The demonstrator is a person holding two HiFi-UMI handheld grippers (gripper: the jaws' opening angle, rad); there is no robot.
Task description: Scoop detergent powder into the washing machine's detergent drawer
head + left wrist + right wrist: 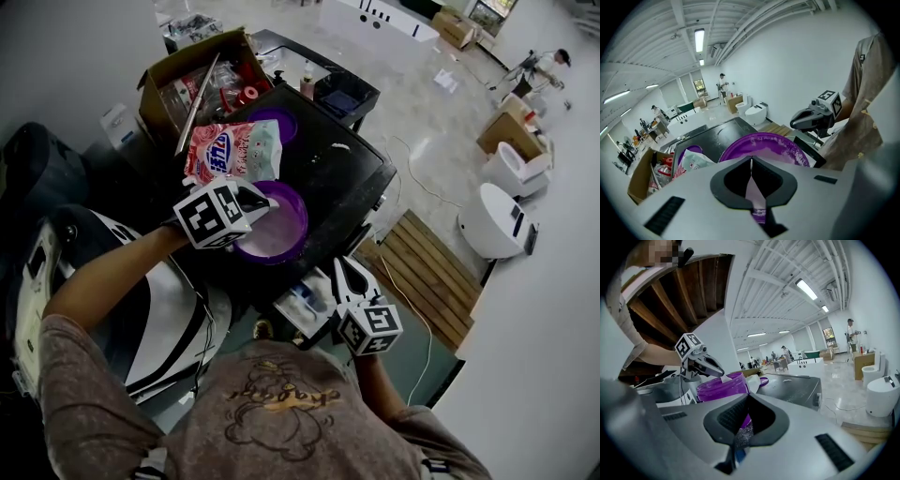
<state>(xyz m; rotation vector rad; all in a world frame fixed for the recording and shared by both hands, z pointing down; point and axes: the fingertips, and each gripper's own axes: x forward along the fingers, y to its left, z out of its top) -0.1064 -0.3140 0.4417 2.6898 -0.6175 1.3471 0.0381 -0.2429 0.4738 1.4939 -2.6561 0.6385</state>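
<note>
The left gripper [262, 202] sits over the purple bowl [298, 212] on the black top of the washing machine [349, 174]. Its jaws are clamped on the thin, pale handle of a scoop [753, 193]. The right gripper view shows that scoop [724, 378] reaching down past the bowl's rim, so the step in hand is judged to be loading powder [266, 240] from the bowl, not yet delivery. The right gripper [343, 268] is low at the machine's front, just beside the pulled-out detergent drawer [304, 302]. Its jaws are together at the tips and hold nothing. The detergent bag [231, 150] lies behind the bowl, touching or nearly touching its rim. The next move appears to call for lifting the scoop level, clearing the rim, and carrying it forward and down to the drawer without tilting. The right gripper may have to give way or steady the drawer. Limits of observation: the head of the scoop is hidden under the left gripper in the head view and behind the bowl wall elsewhere, so its fill cannot be told. The drawer's compartments are too small and dark to separate, and it is partly covered by the right gripper. Whether any powder already lies in it cannot be made out.
</note>
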